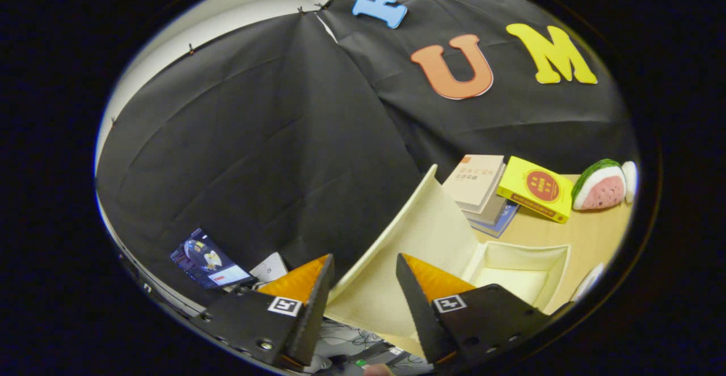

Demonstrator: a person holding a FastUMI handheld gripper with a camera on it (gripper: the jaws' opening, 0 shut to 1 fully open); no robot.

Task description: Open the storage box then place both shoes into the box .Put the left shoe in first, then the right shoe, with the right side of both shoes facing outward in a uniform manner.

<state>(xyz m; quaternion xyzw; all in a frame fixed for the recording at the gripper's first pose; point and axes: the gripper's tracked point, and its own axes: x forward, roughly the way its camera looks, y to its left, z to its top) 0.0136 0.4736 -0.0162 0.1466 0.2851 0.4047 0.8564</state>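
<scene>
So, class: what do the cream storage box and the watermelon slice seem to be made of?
Storage box: probably fabric-covered board, matte cream, with stiff flat walls and a raised lid standing between the open tool fingers. Watermelon slice: likely plush or foam, soft-looking with rounded edges.

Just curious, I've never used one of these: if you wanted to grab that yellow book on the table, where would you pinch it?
I'd take the yellow book by its near long edge, coming from the box side. It leans tilted on the stacked books, so that edge looks exposed. The gripper is open, with the raised lid between its fingers.
</scene>
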